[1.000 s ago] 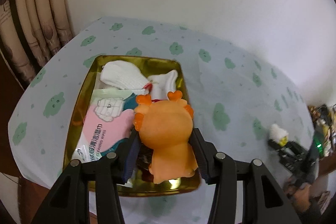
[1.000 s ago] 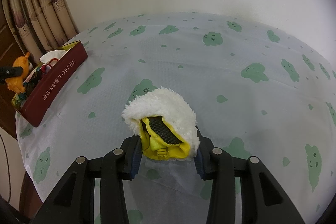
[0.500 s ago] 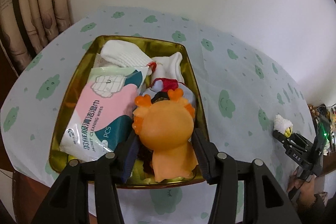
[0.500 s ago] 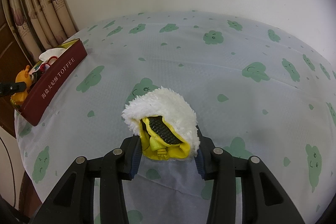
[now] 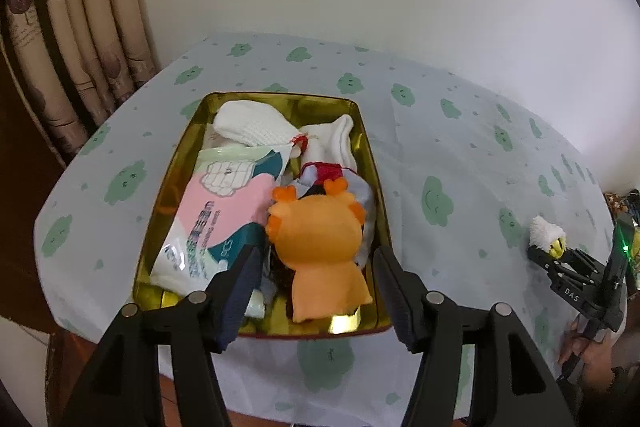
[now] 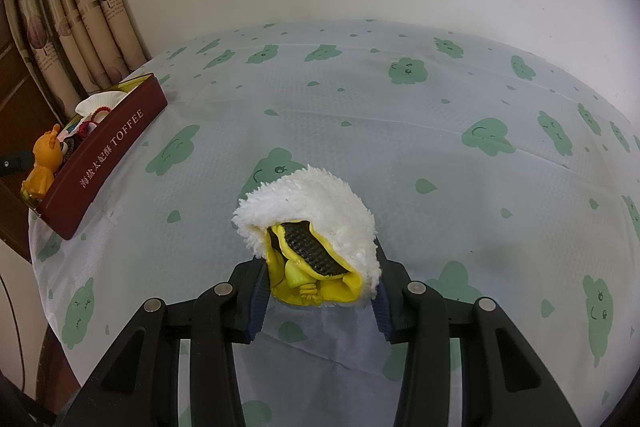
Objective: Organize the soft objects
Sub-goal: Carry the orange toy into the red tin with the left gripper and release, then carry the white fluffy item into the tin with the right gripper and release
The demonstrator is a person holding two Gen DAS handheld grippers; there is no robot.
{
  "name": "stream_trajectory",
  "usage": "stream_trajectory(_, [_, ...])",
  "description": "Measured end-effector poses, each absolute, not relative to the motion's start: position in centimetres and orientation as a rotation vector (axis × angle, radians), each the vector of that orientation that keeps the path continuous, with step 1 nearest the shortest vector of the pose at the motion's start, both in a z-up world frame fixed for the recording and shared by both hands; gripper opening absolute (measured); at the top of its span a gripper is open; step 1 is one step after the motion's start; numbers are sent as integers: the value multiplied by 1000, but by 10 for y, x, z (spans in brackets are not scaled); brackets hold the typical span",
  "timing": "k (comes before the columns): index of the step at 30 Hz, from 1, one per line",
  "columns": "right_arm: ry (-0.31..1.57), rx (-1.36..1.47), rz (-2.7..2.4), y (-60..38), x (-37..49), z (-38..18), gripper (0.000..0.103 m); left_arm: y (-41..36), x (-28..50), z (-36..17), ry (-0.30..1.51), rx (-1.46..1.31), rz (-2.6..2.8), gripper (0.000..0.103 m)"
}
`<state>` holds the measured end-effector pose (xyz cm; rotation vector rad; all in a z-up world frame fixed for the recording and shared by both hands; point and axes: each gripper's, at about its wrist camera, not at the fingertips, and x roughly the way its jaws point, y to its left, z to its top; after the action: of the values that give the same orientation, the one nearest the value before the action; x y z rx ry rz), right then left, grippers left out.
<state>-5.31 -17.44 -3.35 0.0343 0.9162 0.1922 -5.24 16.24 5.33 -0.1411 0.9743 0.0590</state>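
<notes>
An orange plush toy (image 5: 320, 247) lies in the gold tin (image 5: 366, 147) at its near right, on other soft items. My left gripper (image 5: 316, 275) is open, its fingers apart on either side of the plush without touching it. The tin also holds white socks (image 5: 252, 125) and a pink wipes pack (image 5: 212, 219). My right gripper (image 6: 318, 279) is shut on a white fluffy toy with yellow and black parts (image 6: 308, 223), held over the table. The tin's red side (image 6: 108, 155) and the plush (image 6: 44, 163) show at far left in the right wrist view.
The table wears a pale cloth with green cloud prints (image 6: 440, 147). Curtains (image 5: 72, 47) hang behind the tin at left. The right gripper with its white toy (image 5: 548, 235) shows at the right table edge. The tin sits near the table's left corner.
My left gripper has opened and let go of the orange plush, which now lies in the tin. The gripper has drawn back a little. The right gripper has stayed put.
</notes>
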Motion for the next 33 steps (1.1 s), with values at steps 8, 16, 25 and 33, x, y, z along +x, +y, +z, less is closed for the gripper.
stream_trajectory(8, [917,28,192,-173,-54,-33,41,150,-97,65,892,-96,196,61])
stream_trajectory(16, [924,-20,200,-160,-51,-30,41,160,-122,54,888,-130,232,61])
stream_trajectory(25, [888,-9,288,-111,-39,11,41,173,-127,48,883,-138,250,61])
stream_trajectory(33, [853,-23,392,-43,-18,47,41,188,-127,37,916,-181,250,61])
